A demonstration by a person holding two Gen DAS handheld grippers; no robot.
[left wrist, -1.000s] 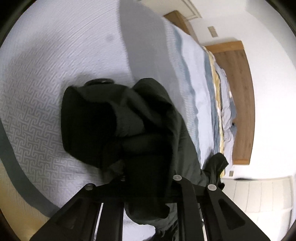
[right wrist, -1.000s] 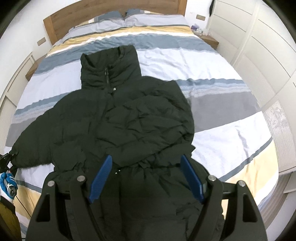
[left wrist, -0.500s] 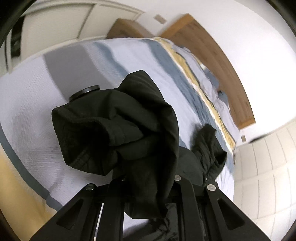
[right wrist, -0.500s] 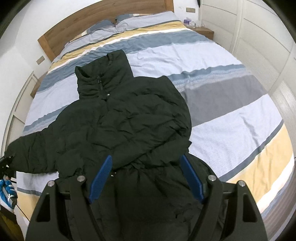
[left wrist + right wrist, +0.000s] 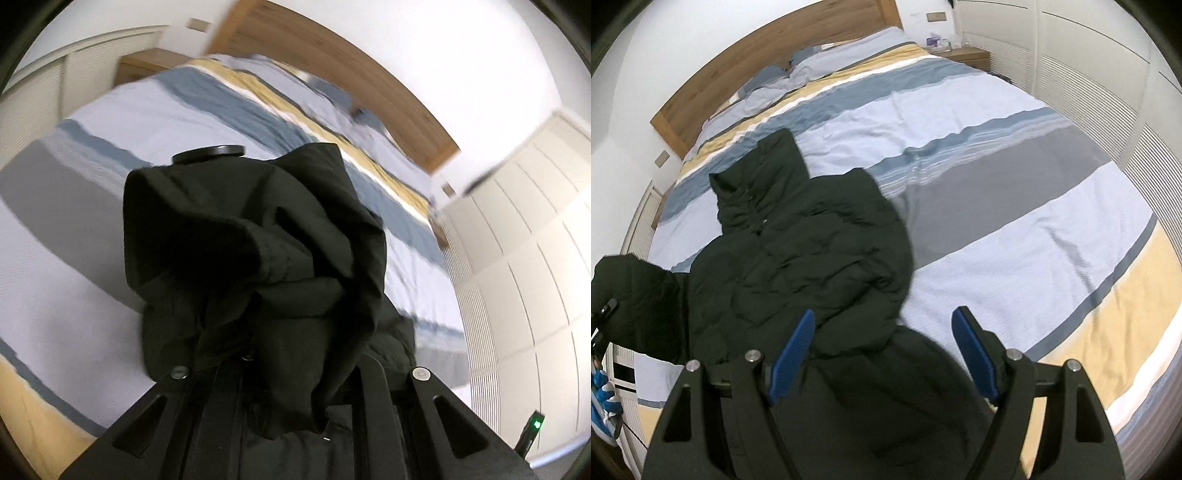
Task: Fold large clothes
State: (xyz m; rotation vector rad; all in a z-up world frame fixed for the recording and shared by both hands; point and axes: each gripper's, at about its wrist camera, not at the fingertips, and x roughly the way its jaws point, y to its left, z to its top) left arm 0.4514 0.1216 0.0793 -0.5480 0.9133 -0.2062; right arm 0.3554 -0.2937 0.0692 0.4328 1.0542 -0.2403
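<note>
Dark puffer jacket [image 5: 812, 251] sprawled on striped bed [image 5: 1015, 206], collar toward headboard. Left gripper [image 5: 295, 354] jaws clamp sleeve cuff [image 5: 236, 236]; right gripper [image 5: 882, 350] jaws apart, empty.

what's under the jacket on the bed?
The striped duvet shows all around the jacket, so the jacket lies on it. Anything else beneath is covered. The left tool holds one sleeve lifted off the bed; the right tool hangs open.
</note>
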